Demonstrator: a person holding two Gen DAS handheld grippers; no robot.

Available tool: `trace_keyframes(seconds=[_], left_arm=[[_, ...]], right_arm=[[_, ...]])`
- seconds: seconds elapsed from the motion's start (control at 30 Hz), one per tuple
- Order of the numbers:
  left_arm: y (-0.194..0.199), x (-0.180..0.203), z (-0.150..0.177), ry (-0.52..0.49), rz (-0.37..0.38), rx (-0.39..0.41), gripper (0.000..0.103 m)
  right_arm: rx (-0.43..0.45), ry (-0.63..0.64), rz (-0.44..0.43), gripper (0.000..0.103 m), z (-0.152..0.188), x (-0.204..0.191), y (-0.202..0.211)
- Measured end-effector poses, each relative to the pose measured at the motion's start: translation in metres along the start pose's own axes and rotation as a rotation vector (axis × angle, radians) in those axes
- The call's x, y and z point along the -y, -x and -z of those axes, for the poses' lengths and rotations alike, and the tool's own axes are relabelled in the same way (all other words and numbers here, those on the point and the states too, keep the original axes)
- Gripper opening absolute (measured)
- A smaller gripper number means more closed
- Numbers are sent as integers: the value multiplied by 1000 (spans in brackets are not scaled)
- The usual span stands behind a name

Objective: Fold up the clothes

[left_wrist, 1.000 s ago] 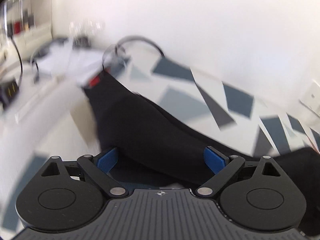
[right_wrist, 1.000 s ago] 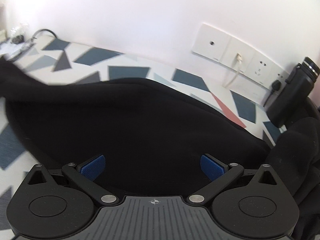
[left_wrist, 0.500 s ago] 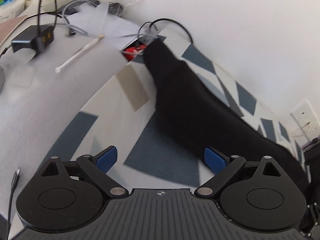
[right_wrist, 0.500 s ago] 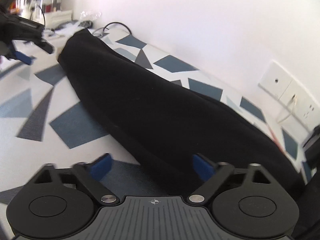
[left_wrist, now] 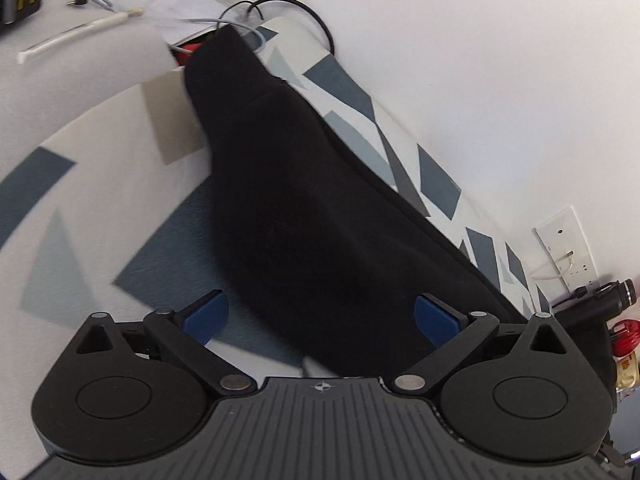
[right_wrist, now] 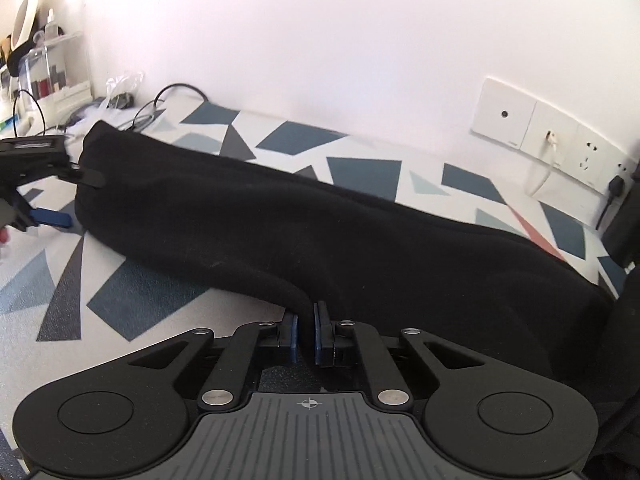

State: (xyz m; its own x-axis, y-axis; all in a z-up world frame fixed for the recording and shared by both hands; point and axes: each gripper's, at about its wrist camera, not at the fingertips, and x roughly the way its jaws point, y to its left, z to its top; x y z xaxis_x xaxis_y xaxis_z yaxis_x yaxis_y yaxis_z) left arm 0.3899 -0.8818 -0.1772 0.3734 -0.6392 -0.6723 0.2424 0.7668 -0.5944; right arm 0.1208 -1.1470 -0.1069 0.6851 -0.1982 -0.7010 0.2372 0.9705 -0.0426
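Observation:
A long black garment (left_wrist: pixel 320 220) lies stretched along the patterned tablecloth (left_wrist: pixel 80 240) near the wall. My left gripper (left_wrist: pixel 320 314) hovers over its left part. Its jaws are opening wide, with the cloth's near edge between the blue pads but not pressed. In the right wrist view the same garment (right_wrist: pixel 360 232) runs from left to right. My right gripper (right_wrist: pixel 306 328) is shut on a raised fold of its near edge. The left gripper (right_wrist: pixel 74 198) shows at the garment's far left end.
Cables, papers and a white stick (left_wrist: pixel 80 36) clutter the table's left end. Wall sockets (right_wrist: pixel 548 136) sit behind the garment, with a black bottle (left_wrist: pixel 600 304) at the right. More dark cloth (right_wrist: pixel 624 340) is heaped at the right edge.
My right jaws have closed from wide open onto a fold of the garment's near edge. The left gripper has rolled and sunk toward the garment's left part.

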Motion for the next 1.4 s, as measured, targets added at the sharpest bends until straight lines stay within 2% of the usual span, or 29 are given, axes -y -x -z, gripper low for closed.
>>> trace_keyframes(seconds=[0.1, 0.27, 0.37, 0.4, 0.47, 0.5, 0.53, 0.57, 0.67, 0.77, 0.83, 0.87, 0.9, 0.93, 0.97, 1.03, 1.2, 1.33, 1.4], left_arm=[[-6, 5, -1, 36, 24, 6, 101], [-4, -6, 5, 206, 170, 39, 96], [-8, -18, 7, 334, 187, 102, 94], [-9, -22, 7, 376, 192, 123, 88], [-12, -28, 7, 443, 184, 152, 63], [-15, -26, 3, 422, 133, 138, 26], [-16, -21, -2, 377, 73, 120, 11], [-15, -17, -6, 333, 31, 113, 11], [12, 6, -12, 179, 11, 194, 11], [51, 38, -15, -16, -28, 258, 11], [61, 47, -14, -82, -63, 241, 14], [58, 39, -13, -57, -64, 200, 15], [54, 32, -12, -31, -66, 160, 23], [50, 24, -11, -5, -67, 120, 36], [48, 16, -10, 30, -60, 83, 39], [48, -1, -3, 119, -29, 33, 63], [64, -32, 19, 169, -87, 70, 76], [68, -62, 14, 267, -107, 117, 77], [65, -69, 8, 283, -99, 138, 77]], right_arm=[[22, -15, 8, 6, -2, 3, 7], [36, -55, 17, 6, -1, 13, 14], [31, -79, 18, 6, 2, 19, 16], [26, -79, 17, 6, 3, 20, 15], [14, -69, 18, 6, 4, 18, 12], [10, -63, 18, 6, 4, 16, 11], [7, -56, 17, 6, 4, 14, 11], [4, -50, 15, 6, 4, 12, 10], [-6, -30, -1, 6, 4, 6, 12], [-24, -24, -26, 6, 5, 1, 15], [-41, -11, -48, 6, 6, -3, 16], [-49, 2, -55, 6, 7, -5, 16], [-58, 12, -56, 6, 9, -7, 15], [-66, 13, -56, 6, 10, -8, 14], [-71, 3, -58, 7, 11, -8, 14], [-68, -16, -57, 6, 12, -6, 15], [-47, -39, -22, 6, 12, 3, 23], [-65, -34, 14, 6, 16, 10, 25], [-75, -44, 21, 6, 19, 13, 25]])
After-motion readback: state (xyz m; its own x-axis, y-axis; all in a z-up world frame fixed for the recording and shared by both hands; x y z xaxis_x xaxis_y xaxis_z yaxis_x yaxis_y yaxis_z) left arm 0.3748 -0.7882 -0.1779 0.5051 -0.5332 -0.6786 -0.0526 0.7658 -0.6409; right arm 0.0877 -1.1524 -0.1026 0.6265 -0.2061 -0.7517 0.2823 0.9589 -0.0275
